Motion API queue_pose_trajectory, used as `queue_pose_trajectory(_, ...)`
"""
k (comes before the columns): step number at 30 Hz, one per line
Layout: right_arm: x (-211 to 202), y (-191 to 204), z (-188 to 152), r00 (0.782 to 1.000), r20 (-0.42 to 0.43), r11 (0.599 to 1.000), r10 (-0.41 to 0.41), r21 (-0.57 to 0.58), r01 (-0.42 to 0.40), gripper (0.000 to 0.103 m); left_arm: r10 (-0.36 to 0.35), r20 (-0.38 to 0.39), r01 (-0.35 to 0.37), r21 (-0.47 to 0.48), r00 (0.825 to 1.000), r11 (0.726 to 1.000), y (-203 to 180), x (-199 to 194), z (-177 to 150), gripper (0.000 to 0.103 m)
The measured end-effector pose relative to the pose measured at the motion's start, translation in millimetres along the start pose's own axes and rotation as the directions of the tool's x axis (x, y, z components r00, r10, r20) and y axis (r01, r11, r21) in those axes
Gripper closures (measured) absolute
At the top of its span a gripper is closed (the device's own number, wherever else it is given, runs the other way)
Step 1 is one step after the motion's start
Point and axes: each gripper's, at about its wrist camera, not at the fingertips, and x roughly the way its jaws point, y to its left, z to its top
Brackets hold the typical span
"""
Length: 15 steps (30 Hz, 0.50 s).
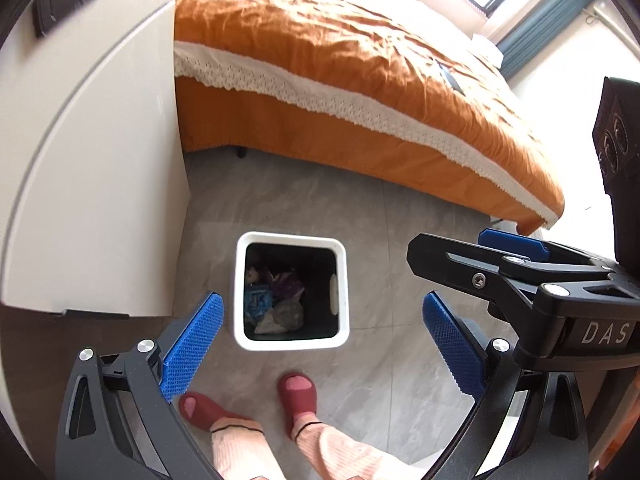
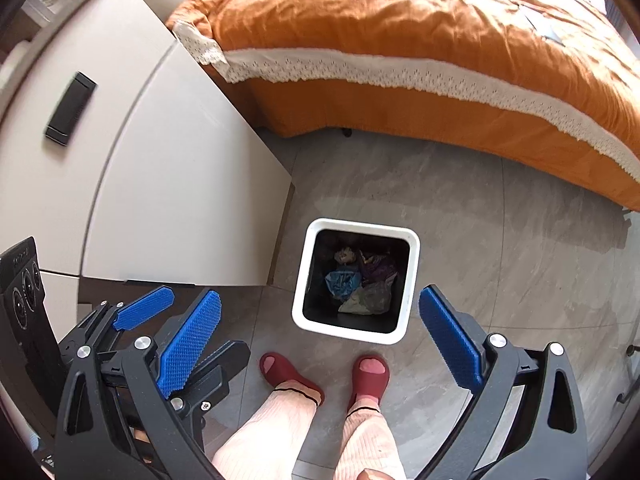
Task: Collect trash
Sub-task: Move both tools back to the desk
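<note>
- The trash bin (image 1: 291, 336) stands upright on the grey tile floor (image 1: 400, 216), just in front of the person's feet in red slippers (image 1: 298, 394), between the white cabinet (image 1: 92, 184) and the bed with the orange cover (image 1: 320, 52)
- Both tools hang above the bin, looking down into it: the left gripper (image 1: 322, 344) has its blue pads spread wide with nothing between them, and the right gripper (image 2: 320, 340) is likewise wide apart and holds nothing
- Collected trash (image 2: 360, 284) lies at the bottom of the bin: a blue crumpled wrapper, a purple one, a greyish clear film and a small brownish wad, all loose and touching one another
- These pieces look light, soft and crushable; film and foil wrappers are likely slippery, so a firm pinch on a bunched fold should hold better than a flat edge
- The bin itself looks like stiff plastic with a thick white rim (image 2: 412, 272) and dark inner walls; probably light with so little inside, and the rim is the natural place to grip, one pad inside and one outside
- The bin's long axis runs vertical, its square mouth pointing straight up at the cameras; in the right wrist view it sits slightly turned against the floor tile lines
- No loose trash shows on the visible floor; under the bed cannot be judged
</note>
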Motion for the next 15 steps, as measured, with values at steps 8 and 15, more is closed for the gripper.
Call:
queue_pose_trajectory(8,-86,37,9,0.985,0.167,0.995,0.032,-0.101,-0.015,0.004,0.028,0.134,-0.027,-0.011,0.991,1.000,-23,-85,9,0.005)
queue_pose_trajectory(15,-143,89,24,0.955,0.254,0.975,0.151,-0.199,-0.101,0.004,0.133,0.268,-0.124,-0.053,0.954,0.991,-16,-171,13,0.005)
